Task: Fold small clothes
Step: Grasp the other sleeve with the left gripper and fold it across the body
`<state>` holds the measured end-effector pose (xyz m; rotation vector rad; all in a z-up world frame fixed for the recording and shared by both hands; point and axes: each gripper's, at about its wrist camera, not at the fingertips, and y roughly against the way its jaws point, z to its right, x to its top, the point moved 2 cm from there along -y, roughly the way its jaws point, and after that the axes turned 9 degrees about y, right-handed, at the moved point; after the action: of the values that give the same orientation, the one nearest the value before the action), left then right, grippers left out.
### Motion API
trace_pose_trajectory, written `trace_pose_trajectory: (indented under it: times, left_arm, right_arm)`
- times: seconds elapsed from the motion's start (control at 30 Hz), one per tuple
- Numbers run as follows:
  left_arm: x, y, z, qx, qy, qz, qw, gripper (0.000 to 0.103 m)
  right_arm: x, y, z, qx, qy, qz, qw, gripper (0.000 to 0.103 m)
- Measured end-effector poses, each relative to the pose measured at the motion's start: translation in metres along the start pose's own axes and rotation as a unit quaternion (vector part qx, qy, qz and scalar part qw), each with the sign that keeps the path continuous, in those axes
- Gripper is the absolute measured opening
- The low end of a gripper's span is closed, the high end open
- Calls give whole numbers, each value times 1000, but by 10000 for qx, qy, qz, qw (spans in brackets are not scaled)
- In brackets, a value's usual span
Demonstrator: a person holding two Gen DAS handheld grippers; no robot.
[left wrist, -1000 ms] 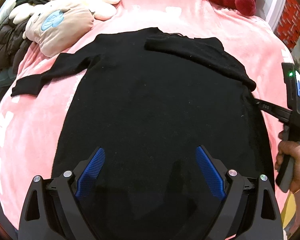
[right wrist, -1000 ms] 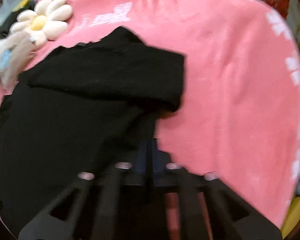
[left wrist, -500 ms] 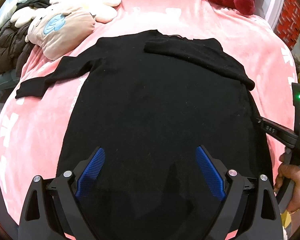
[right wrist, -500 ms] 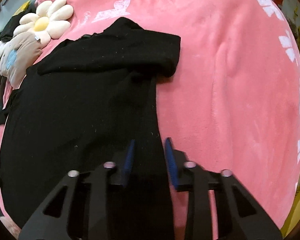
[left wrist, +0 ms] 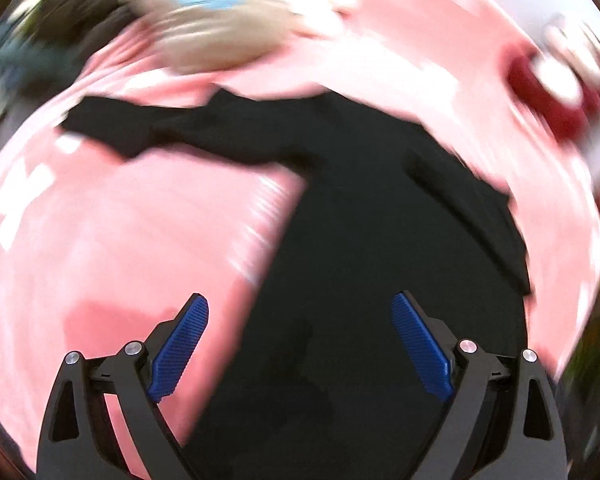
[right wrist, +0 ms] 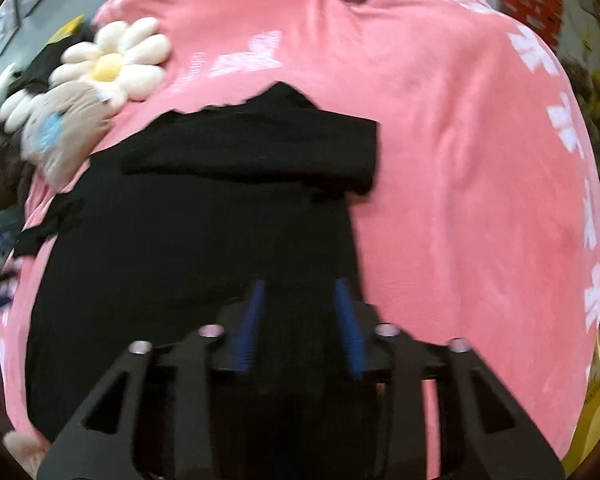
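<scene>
While the right gripper [right wrist: 300, 292] opens over the black sweater [right wrist: 204, 232], the left gripper [left wrist: 300, 308] gapes empty.

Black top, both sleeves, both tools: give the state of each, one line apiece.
Black top: spread flat on the pink blanket, not yet fully folded.
Right sleeve: folded in across the chest.
Left sleeve: stretched out on the blanket, unfolded.
Left tool: jaws wide open, empty, above the top's edge.
Right tool: jaws opening, pads not pressing on the cloth.
</scene>
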<state>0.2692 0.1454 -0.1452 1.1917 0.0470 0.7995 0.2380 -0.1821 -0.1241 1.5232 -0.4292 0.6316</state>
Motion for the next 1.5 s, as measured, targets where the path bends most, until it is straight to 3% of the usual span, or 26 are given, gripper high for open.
trace_pose_trajectory:
  times: [0.1,0.17,0.27,0.37,0.5,0.6,0.63,0.67,0.7,0.8,0.93,1.07,1.2,1.23,1.3,1.33,1.37,1.43,1.5]
  left_arm:
    - [69,-18,-59,84,1328,137,9910,91]
    - [100,-33,-90,179,1933,52,9810,92]
    - [138,-60,-137,364,2765,-93,9603,92]
    - [159,-80,-161,706,2944,39,9531,92]
    - [172,-107,-177,989,2920,84,9512,87]
    - [179,-108,-185,1040,3125,371,9435,69]
    - [181,-106,-184,1027,3137,486,9427,51]
    - [186,-101,-179,1009,3034,643,9453,14]
    - [192,-94,-168,900,2783,774,9531,3]
    - [204,-58,-125,799,2084,1328,9657,2]
    - [205,9,3,60,570,1868,9807,2]
    - [162,47,126,-778,-629,1812,9784,3]
    - [85,40,226,-1342,-1493,1224,9720,4]
    - [60,25,246,-1365,-1713,985,9707,7]
    - [7,-13,268,-1115,-2093,557,9699,26]
    - [-13,-29,265,-1014,-2223,369,9690,52]
    - [-33,-43,262,-879,-2314,242,9686,62]
    - [-68,-53,248,-756,-2506,139,9650,62]
    - [-91,-50,231,-646,-2651,148,9619,69]
  right_arm:
    - [-5,4,-18,103,176,-29,9998,43]
    - [-9,3,-28,241,234,-80,9994,49]
    - [-13,1,-40,326,318,-163,9988,50]
    - [-14,-4,-48,372,359,-221,9984,52]
    - [-15,-8,-56,409,355,-265,9982,59]
    - [-15,-10,-61,408,404,-291,9979,61]
    - [-16,-10,-62,396,420,-302,9979,62]
    - [-17,-11,-62,410,424,-326,9977,62]
    - [-17,-12,-62,417,404,-328,9978,62]
    - [-20,-12,-60,434,364,-333,9978,62]
    - [-23,-13,-57,438,309,-325,9980,63]
    - [-21,-7,-44,390,134,-241,9989,63]
    - [-23,0,-22,237,-58,-190,9995,63]
    - [-23,1,-16,190,-97,-191,9996,64]
    - [-25,5,-2,93,-178,-183,9996,64]
    - [-26,6,6,50,-218,-179,9996,64]
    - [-27,8,14,3,-244,-178,9995,65]
    - [-25,13,24,-81,-223,-133,9996,68]
    - [-15,15,34,-48,-178,-38,9998,69]
